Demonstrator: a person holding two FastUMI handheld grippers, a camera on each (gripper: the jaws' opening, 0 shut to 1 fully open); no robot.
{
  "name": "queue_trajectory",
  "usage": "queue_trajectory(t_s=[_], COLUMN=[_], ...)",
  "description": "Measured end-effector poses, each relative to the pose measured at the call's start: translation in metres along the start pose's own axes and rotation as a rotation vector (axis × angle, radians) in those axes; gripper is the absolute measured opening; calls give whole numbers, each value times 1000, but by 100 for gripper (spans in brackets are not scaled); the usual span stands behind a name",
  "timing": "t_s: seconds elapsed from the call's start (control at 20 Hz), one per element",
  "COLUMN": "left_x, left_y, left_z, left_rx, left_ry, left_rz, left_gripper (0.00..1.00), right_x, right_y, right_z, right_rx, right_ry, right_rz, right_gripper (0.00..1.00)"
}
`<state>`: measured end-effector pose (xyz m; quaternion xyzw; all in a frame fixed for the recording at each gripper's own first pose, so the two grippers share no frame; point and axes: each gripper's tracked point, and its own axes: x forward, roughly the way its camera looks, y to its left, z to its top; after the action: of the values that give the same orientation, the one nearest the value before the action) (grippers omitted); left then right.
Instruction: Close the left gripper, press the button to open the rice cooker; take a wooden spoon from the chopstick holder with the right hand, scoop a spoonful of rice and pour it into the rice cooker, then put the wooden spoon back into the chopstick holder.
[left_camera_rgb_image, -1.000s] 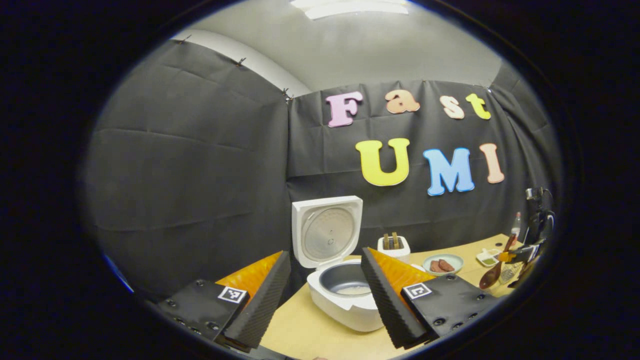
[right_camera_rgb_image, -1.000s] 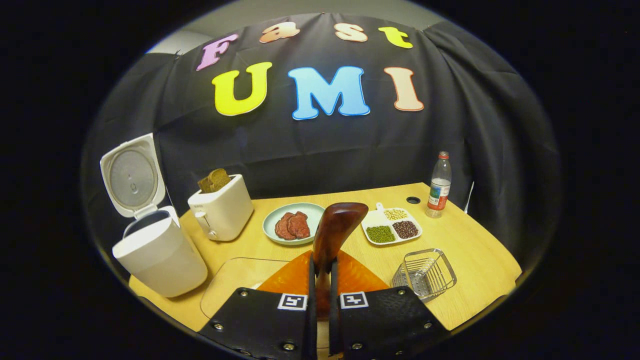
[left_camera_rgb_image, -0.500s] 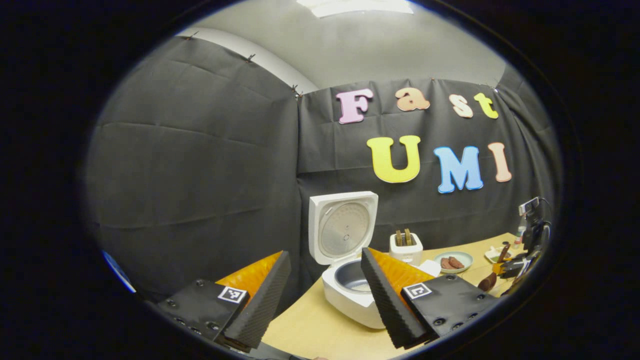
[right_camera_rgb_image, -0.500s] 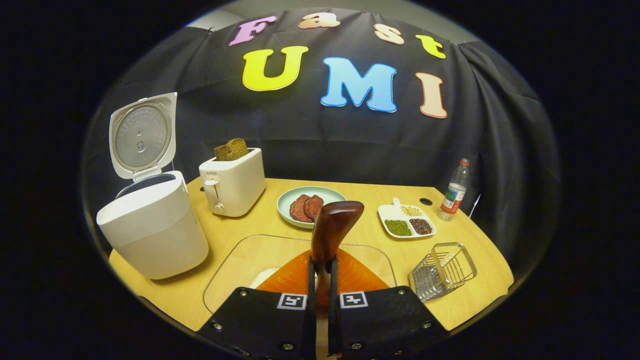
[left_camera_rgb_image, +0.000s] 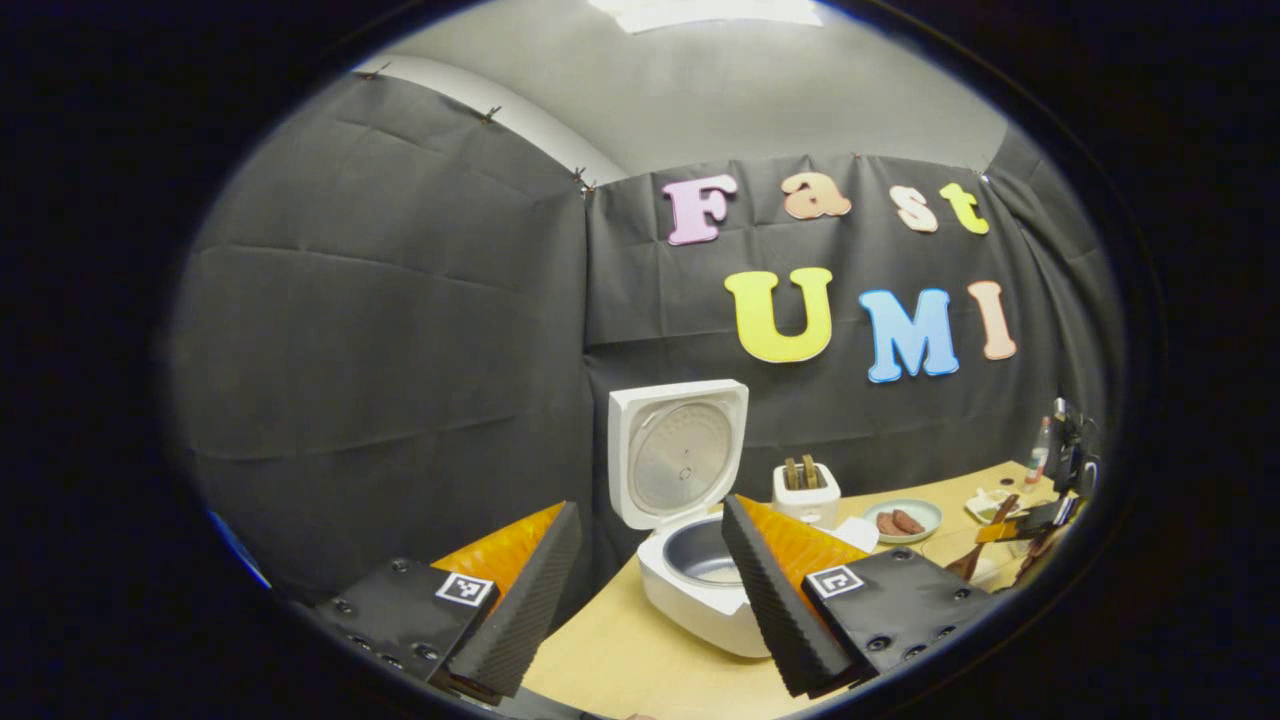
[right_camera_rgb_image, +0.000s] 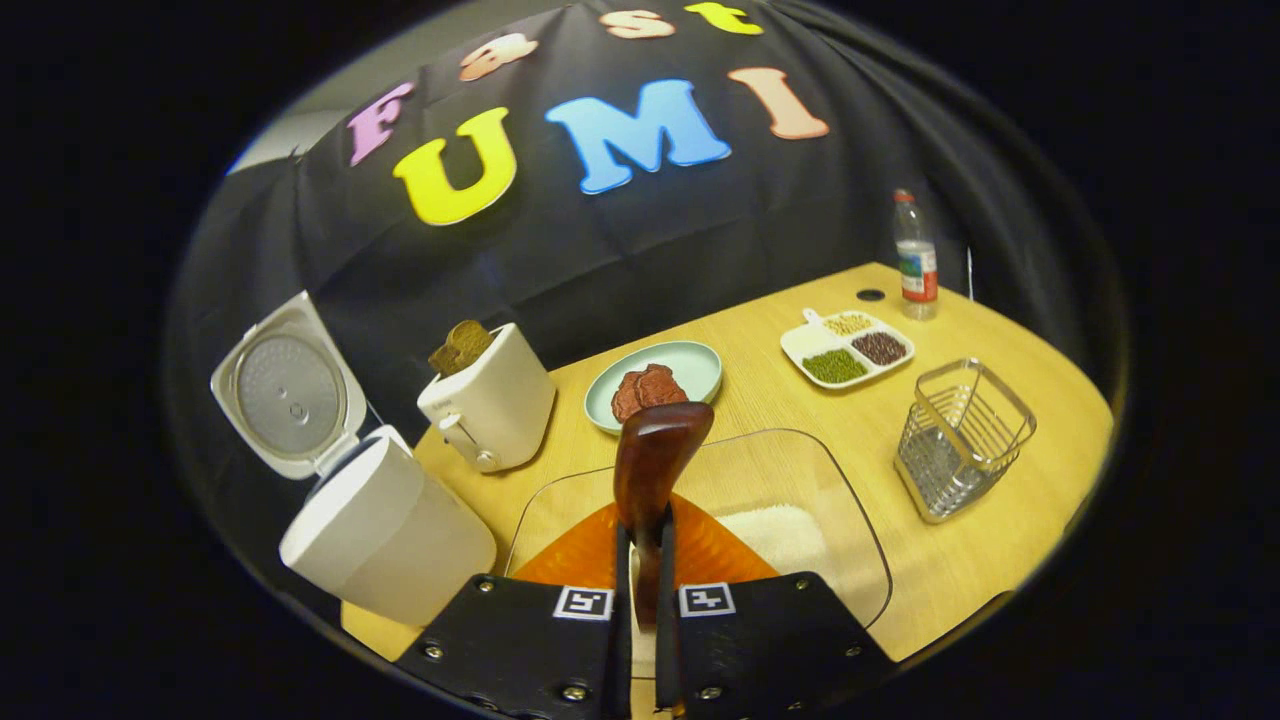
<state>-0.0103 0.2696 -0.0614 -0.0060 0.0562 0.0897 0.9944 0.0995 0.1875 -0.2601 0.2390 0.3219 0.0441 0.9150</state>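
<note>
Black cloth backs the wooden bench (right_camera_rgb_image: 1000, 500). Above a clear glass dish (right_camera_rgb_image: 800, 470) holding white rice (right_camera_rgb_image: 775, 535), the wooden spoon (right_camera_rgb_image: 655, 460) stands clamped between the fingers of the right gripper (right_camera_rgb_image: 643, 600). Right of the dish sits the wire chopstick holder (right_camera_rgb_image: 960, 440). At the bench's left end the rice cooker (left_camera_rgb_image: 690, 590) stands with lid raised; the left gripper (left_camera_rgb_image: 650, 590) hangs before it, jaws wide apart and empty.

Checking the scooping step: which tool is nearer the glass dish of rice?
Right. The right tool, shut on the wooden spoon, hangs directly over the glass dish. The left tool stands open off by the rice cooker.
</note>
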Motion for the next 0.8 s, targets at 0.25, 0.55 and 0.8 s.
queue_trajectory(t_s=[0.25, 0.55, 0.8], left_x=[0, 2, 4], left_y=[-9, -18, -25], left_z=[3, 9, 6], left_rx=[11, 19, 1], left_ry=[-1, -10, -12], left_rz=[-5, -9, -15], left_gripper=[98, 98, 98], right_x=[6, 0, -10], right_y=[-18, -20, -1], right_z=[3, 25, 53], right_rx=[238, 438, 542], right_ry=[53, 55, 48], right_rz=[37, 110, 199], right_gripper=[10, 10, 10])
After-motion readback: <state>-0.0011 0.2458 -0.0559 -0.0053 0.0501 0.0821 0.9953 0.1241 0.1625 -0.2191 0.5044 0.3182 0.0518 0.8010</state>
